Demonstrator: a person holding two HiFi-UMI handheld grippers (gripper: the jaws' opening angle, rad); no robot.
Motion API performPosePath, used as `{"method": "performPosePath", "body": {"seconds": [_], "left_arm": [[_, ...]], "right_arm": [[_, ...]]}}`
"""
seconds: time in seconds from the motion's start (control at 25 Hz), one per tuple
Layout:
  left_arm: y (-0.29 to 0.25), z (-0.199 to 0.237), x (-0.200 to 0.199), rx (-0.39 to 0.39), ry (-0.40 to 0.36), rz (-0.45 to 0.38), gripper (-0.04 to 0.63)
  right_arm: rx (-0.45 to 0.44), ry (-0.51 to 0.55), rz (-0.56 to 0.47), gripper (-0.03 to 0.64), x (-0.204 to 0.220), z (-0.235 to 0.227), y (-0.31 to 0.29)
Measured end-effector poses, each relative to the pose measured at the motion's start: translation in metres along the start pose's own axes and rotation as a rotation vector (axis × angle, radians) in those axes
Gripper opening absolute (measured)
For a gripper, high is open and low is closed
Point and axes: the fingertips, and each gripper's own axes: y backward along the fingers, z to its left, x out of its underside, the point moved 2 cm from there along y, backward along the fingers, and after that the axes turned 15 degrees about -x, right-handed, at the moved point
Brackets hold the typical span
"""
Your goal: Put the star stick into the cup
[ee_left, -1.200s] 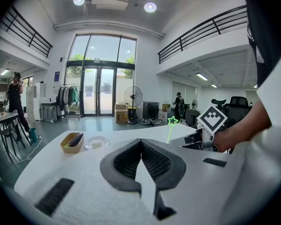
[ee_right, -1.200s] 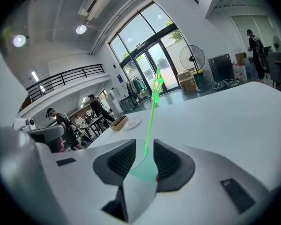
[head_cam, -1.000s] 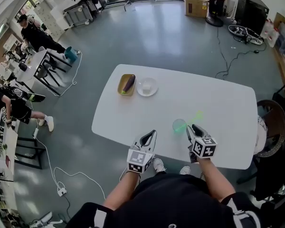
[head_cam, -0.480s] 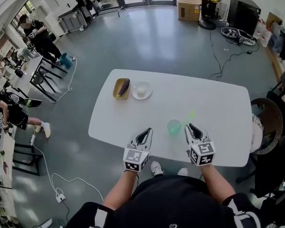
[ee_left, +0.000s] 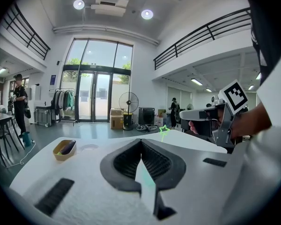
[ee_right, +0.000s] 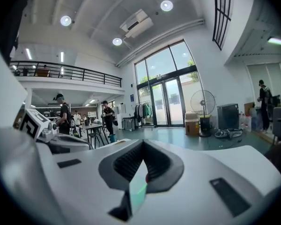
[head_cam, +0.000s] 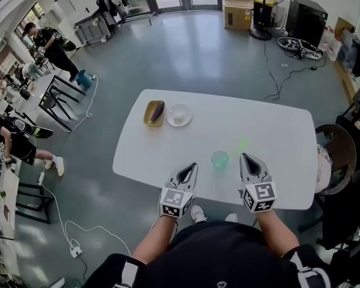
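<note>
A white table [head_cam: 288,131] carries a clear green cup [head_cam: 219,159] near its front edge. The star stick [head_cam: 243,143] lies flat on the tabletop just beyond the cup and a little to its right, apart from it and outside it. The left gripper [head_cam: 191,168] hovers over the front edge to the left of the cup, its jaws pressed together with nothing between them. The right gripper [head_cam: 247,158] hangs just right of the cup; its jaws have just been closing and now meet, holding nothing. At the far left of the table a yellow tray [head_cam: 150,120] holds an eggplant [head_cam: 158,110], with a white bowl [head_cam: 179,115] just beside it.
</note>
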Motion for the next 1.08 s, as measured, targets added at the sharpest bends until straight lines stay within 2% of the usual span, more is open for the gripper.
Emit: {"method": "performPosePath", "body": {"seconds": [0.48, 0.84, 1.08], "left_arm": [[0.006, -0.021, -0.011, 0.051, -0.020, -0.036, 0.000], [0.004, -0.026, -0.009, 0.066, -0.036, -0.028, 0.000], [-0.001, -0.025, -0.003, 0.064, -0.020, -0.023, 0.000]], "right_arm": [[-0.033, 0.135, 0.006, 0.003, -0.016, 0.020, 0.017], [-0.055, 0.149, -0.016, 0.003, -0.016, 0.026, 0.019], [-0.058, 0.155, -0.032, 0.003, -0.017, 0.024, 0.016]]}}
